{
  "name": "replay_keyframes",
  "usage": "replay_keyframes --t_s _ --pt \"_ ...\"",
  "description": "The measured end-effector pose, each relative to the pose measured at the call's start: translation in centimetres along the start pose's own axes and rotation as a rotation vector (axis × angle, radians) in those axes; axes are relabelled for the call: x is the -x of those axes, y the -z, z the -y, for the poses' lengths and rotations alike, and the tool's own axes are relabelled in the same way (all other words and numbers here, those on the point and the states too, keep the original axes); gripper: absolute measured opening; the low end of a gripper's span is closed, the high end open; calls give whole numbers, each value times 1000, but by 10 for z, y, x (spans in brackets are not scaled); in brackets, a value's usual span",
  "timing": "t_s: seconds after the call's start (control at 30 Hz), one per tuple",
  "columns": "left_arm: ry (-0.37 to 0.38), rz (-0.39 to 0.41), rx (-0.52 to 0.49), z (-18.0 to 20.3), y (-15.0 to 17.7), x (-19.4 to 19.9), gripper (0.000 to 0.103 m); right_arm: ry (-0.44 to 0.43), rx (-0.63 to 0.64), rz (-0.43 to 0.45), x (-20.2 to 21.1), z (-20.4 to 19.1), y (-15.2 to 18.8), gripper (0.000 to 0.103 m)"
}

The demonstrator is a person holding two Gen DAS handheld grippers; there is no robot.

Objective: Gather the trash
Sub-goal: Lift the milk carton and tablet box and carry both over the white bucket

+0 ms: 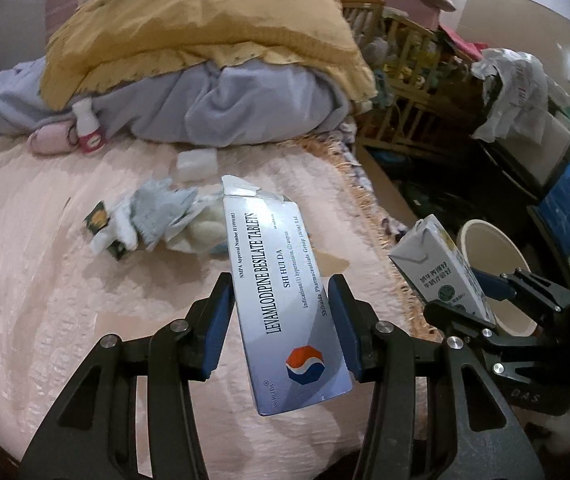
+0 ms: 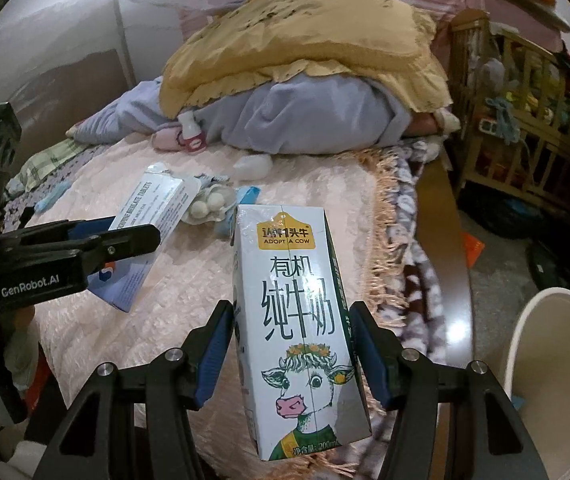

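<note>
My left gripper (image 1: 281, 300) is shut on a white and blue tablet box (image 1: 281, 280) and holds it above the pink bedspread (image 1: 65, 280). My right gripper (image 2: 291, 328) is shut on a milk carton with a cow on it (image 2: 297, 320), held upright over the bed's right edge. The carton also shows in the left wrist view (image 1: 441, 268), and the tablet box in the right wrist view (image 2: 149, 216). A white bin (image 2: 561, 372) stands on the floor right of the bed, also seen beside the carton (image 1: 493, 264). Crumpled wrappers and tissue (image 1: 157, 216) lie on the bed.
A small pink and white bottle (image 1: 87, 126) and a clear plastic piece (image 1: 197, 164) lie near piled blankets (image 1: 205, 60) at the back. A wooden crib (image 2: 525, 120) and floor clutter stand to the right. The bed has a fringed edge (image 2: 389, 240).
</note>
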State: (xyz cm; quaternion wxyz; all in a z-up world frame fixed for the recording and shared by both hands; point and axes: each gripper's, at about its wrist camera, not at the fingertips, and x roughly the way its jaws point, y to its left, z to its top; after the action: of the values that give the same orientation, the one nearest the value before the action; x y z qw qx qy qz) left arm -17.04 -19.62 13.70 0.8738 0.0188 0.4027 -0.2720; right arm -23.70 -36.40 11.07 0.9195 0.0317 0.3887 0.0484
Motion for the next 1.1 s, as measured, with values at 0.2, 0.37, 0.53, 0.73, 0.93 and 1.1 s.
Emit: replay_keyframes --t_s 0.2,0.37,0.53,0.73,0.93,1.1 --pt "25 8 -44 25 -7 -1 46 35 -49 25 18 22 1 57" --pt "47 6 -82 47 -12 -5 46 65 -74 35 29 40 5 57" --pt "77 5 -118 69 -17 -8 46 103 -98 47 40 55 9 57" --pt "131 -8 -131 93 -23 -13 46 150 -127 46 51 74 17 57" --pt "172 -21 -149 117 -28 -19 46 186 -170 46 61 97 28 57" --pt "205 -39 -150 135 -32 -26 46 214 -198 49 69 112 33 57"
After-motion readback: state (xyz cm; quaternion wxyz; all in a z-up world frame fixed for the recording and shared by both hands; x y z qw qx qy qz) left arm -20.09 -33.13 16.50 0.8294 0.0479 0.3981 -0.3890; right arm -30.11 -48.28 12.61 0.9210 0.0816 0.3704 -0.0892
